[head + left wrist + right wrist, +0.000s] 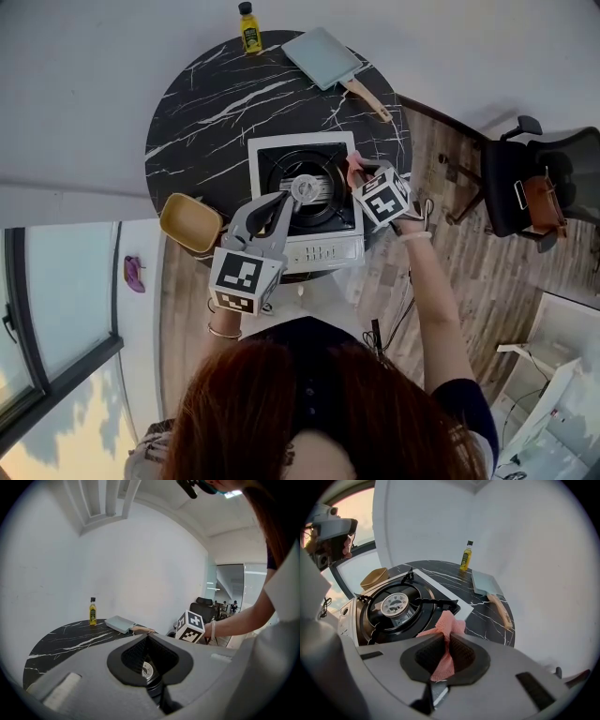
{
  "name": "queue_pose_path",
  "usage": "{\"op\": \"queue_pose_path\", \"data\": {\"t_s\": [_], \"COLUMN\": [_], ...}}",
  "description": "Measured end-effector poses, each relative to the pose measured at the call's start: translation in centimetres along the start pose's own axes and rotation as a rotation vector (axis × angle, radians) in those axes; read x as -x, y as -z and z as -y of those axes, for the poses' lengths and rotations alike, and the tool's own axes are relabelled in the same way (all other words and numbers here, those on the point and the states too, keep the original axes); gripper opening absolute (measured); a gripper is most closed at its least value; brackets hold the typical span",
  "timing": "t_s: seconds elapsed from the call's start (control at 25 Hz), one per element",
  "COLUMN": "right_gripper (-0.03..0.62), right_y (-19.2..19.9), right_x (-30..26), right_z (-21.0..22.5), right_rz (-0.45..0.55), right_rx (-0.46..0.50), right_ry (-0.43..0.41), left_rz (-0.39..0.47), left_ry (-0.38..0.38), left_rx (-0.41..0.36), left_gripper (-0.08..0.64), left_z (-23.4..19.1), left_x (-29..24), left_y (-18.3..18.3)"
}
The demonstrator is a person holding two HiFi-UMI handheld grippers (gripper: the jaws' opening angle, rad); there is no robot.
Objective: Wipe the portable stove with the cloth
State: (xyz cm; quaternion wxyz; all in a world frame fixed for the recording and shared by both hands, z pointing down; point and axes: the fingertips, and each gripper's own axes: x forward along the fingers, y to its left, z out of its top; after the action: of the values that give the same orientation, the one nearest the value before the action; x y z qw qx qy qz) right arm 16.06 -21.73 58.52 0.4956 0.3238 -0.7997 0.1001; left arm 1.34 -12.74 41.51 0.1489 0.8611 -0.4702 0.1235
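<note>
- Right tongs: clenched on the pink cloth, whose free end lay at the right edge of the portable stove; contact uncertain.
- Left tongs: closed, empty, held over the stove.
- Stove: sat at the near edge of the black marble surface.
- Risk, judged: the cloth could snag on the pan supports and slip from the narrow pinch.

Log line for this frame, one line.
right claw: shut on cloth, at stove right edge | left claw: shut, empty, over stove | wipe contact: unclear
</note>
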Motion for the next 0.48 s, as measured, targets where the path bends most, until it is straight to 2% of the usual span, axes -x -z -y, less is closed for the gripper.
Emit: {"op": "queue_pose_path", "data": {"t_s": [0.48], "right_gripper": [0.035], "right_y": [2.0], "right_x": [1.5], "right_z": [-2.0], "right_rz": [0.024], "right_rx": [0.002], "right_ry": [-0.003], "left_rz": [0.010], "left_ry": [-0.045], "left_rx": [-0.016], "left_gripper": [0.012], "left_z": [2.4], "left_x": [1.3], "left_y": [0.0]}}
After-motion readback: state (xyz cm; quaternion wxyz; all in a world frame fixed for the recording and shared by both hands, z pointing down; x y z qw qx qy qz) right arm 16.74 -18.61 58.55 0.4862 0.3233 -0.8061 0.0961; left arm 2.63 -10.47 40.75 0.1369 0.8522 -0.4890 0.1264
